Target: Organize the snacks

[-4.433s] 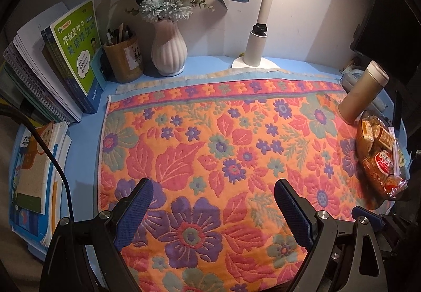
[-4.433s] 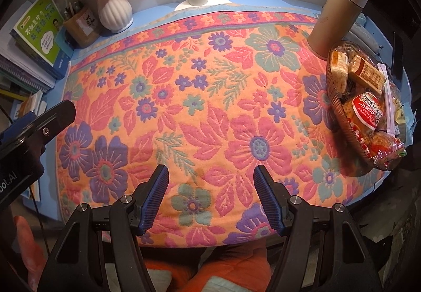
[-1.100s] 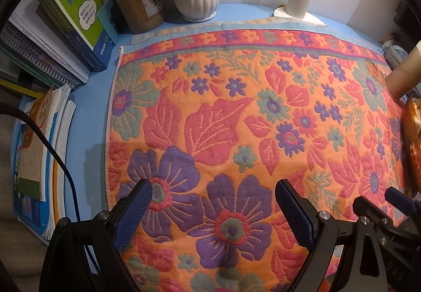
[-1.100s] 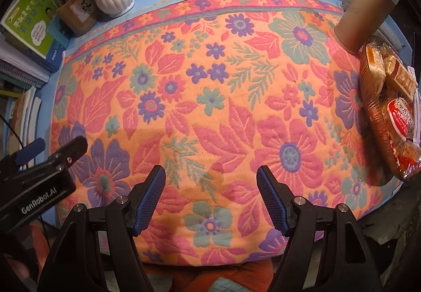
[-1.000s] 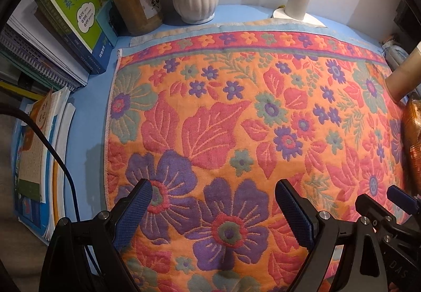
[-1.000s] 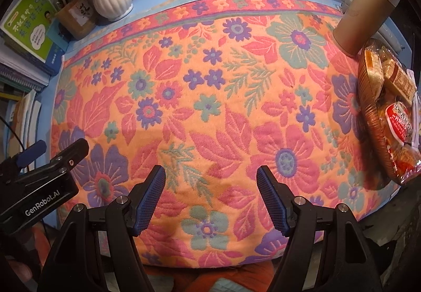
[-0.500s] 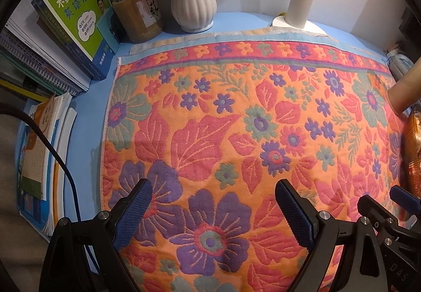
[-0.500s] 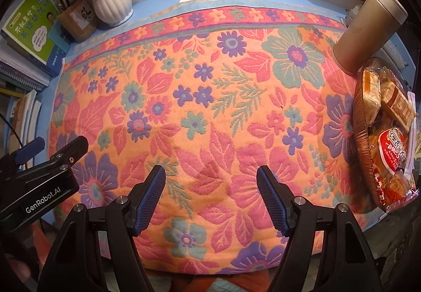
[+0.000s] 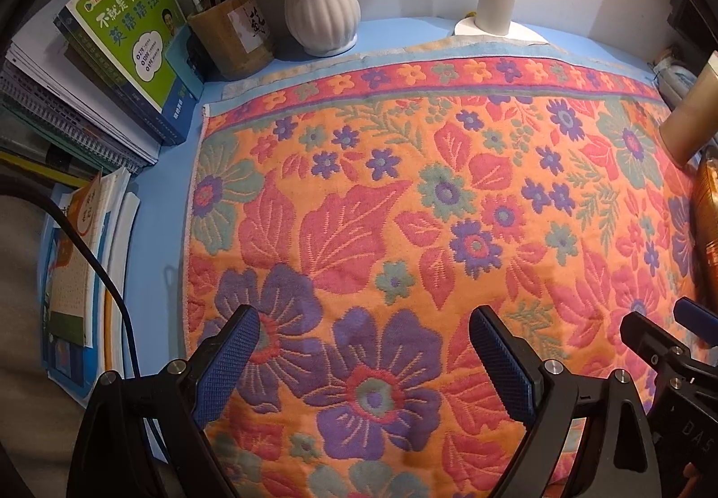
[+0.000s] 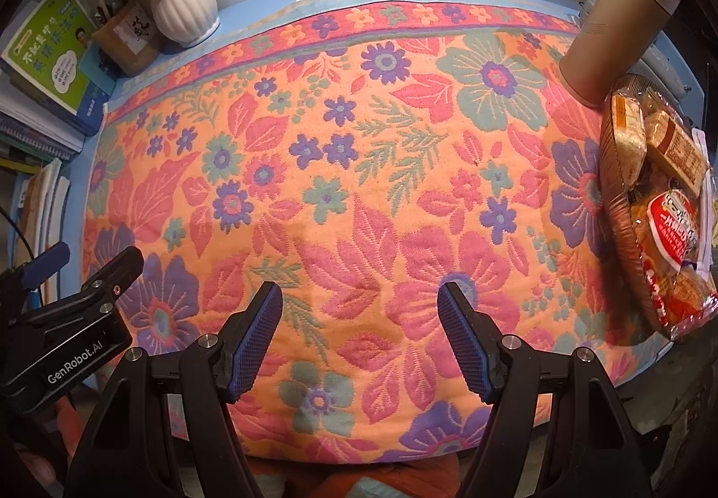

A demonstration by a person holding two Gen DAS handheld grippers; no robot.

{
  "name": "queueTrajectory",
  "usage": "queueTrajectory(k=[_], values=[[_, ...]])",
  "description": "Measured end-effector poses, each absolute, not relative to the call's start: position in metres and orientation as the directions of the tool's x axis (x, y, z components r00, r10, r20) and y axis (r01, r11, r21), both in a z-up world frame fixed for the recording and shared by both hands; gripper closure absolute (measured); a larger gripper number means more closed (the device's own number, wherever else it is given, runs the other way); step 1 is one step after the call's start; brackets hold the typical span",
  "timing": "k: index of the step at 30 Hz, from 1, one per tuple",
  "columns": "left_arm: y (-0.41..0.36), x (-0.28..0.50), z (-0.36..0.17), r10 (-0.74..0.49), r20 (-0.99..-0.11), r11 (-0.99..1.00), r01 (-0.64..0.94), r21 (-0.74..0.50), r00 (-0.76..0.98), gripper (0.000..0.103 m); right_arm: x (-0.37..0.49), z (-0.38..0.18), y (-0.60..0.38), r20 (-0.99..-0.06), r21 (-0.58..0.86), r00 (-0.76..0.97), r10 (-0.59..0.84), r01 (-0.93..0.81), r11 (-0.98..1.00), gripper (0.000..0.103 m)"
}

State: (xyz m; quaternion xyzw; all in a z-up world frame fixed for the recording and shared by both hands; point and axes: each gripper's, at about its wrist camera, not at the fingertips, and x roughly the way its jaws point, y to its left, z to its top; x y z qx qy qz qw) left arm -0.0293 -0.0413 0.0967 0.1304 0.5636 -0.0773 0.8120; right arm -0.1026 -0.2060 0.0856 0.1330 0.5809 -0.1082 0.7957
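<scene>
A brown woven basket (image 10: 617,201) at the cloth's right edge holds wrapped snacks: a red-labelled pack (image 10: 675,224), a pale biscuit pack (image 10: 628,143) and a brown bar (image 10: 682,152). In the left wrist view only a sliver of the basket (image 9: 707,237) shows at the right. My right gripper (image 10: 359,334) hangs open over the flowered cloth (image 10: 341,165), well left of the basket, nothing between its blue pads. My left gripper (image 9: 363,356) is open wide above the cloth's near left part, empty. Its body (image 10: 67,327) shows at the left of the right wrist view.
A tall beige tumbler (image 10: 615,31) stands just behind the basket. Along the back are a white ribbed vase (image 9: 321,11), a wooden pen holder (image 9: 233,33) and a white lamp base (image 9: 493,4). Books (image 9: 121,44) are stacked at the left, over the blue table (image 9: 161,201).
Both wrist views have tilted up a little over the last second: the vase, lamp and tumbler sit lower in frame and more of the basket shows. Both grippers stay open and empty.
</scene>
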Motion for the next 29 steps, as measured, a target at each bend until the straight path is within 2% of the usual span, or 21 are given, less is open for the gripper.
queueTrajectory(k=[9, 19, 29], values=[[-0.022, -0.021, 0.076, 0.002, -0.937, 0.949, 0.294, 0.112, 0.350, 0.010, -0.092, 0.083, -0.175, -0.939, 0.009, 0.336, -0.075, 0.244, 0.970, 0.032], [-0.015, -0.008, 0.056, 0.009, -0.931, 0.955, 0.273, 0.116, 0.365, 0.010, -0.074, 0.058, -0.168, -0.928, -0.055, 0.345, -0.142, 0.250, 0.967, 0.032], [-0.011, 0.007, 0.026, -0.044, -0.946, 0.964, 0.261, 0.044, 0.320, 0.010, -0.055, 0.018, -0.175, -0.927, -0.029, 0.350, -0.133, 0.285, 0.958, 0.032]])
